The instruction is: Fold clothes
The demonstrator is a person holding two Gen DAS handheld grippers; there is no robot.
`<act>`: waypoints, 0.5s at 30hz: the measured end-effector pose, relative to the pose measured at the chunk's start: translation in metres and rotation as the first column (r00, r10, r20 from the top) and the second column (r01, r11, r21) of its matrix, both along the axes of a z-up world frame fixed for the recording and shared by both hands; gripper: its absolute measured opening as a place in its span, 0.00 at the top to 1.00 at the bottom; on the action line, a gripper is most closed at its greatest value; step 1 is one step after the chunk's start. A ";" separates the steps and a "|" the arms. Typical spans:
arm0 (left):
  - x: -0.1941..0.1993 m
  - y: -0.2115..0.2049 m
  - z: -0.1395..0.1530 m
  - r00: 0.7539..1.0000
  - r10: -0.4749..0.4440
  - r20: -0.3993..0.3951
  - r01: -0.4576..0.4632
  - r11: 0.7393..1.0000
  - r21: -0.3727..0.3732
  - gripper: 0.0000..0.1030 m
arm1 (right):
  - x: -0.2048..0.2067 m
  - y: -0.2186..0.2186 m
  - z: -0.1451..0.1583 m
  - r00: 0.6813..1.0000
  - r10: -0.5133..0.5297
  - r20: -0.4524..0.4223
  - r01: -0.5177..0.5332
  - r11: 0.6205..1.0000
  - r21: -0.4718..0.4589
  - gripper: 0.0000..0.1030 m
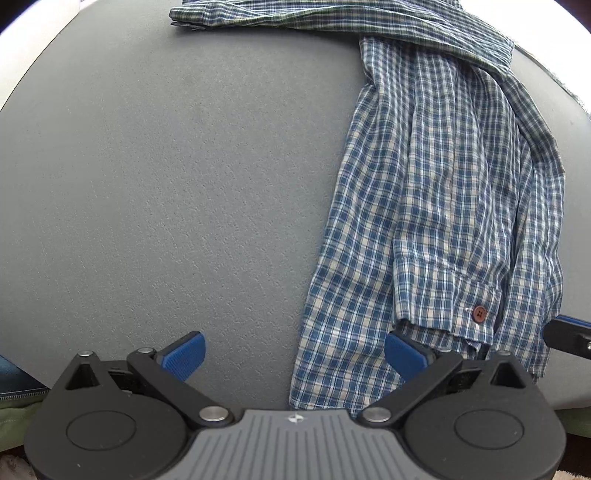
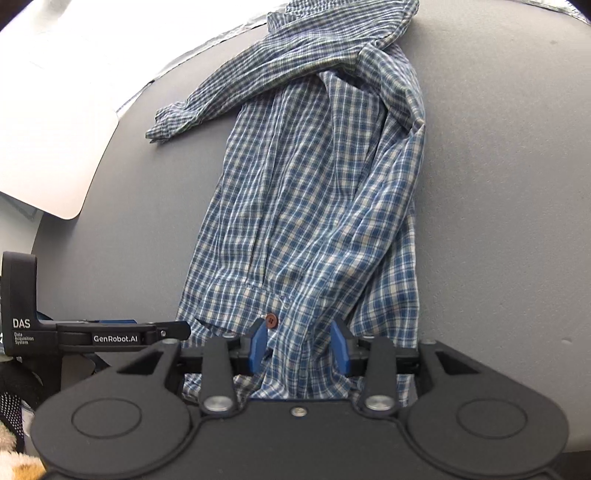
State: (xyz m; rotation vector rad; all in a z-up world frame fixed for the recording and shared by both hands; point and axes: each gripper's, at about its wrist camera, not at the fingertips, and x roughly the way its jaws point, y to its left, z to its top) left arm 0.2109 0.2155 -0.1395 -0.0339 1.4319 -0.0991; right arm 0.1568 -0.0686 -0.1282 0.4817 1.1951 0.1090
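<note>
A blue and white checked shirt (image 1: 443, 184) (image 2: 314, 184) lies crumpled lengthwise on the grey table (image 1: 147, 184) (image 2: 498, 184). One sleeve (image 1: 295, 14) (image 2: 221, 92) stretches sideways at the far end. A cuff with a brown button (image 1: 479, 313) (image 2: 271, 320) rests on the near part. My left gripper (image 1: 293, 354) is open wide above the shirt's near left edge, holding nothing. My right gripper (image 2: 299, 347) has its blue pads (image 2: 258, 347) on either side of a bunch of the cloth beside the cuff, with a dark gap at the left pad. The cloth looks loose between them.
A white sheet (image 2: 55, 129) lies off the table's far left edge. The left gripper's finger (image 2: 122, 336) shows beside the right gripper, and the right gripper's tip (image 1: 569, 336) shows at the left view's right edge. Bare grey table extends left of the shirt. A dotted glove (image 2: 11, 406) is at the lower left.
</note>
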 end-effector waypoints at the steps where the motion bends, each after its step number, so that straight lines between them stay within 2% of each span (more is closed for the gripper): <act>1: 0.004 0.004 0.001 1.000 0.009 0.009 -0.009 1.000 0.000 0.01 | 0.001 -0.005 0.002 1.000 -0.016 0.010 0.016 1.000 0.006 0.61; 10: 0.050 0.046 0.012 0.988 0.110 0.110 -0.112 0.994 0.009 0.01 | 0.042 -0.042 0.008 0.986 -0.153 0.071 0.153 0.988 0.007 0.60; 15: 0.122 0.030 0.017 0.971 0.155 0.180 -0.164 0.986 0.036 0.02 | 0.086 -0.070 0.012 0.970 -0.213 0.116 0.214 0.977 0.005 0.60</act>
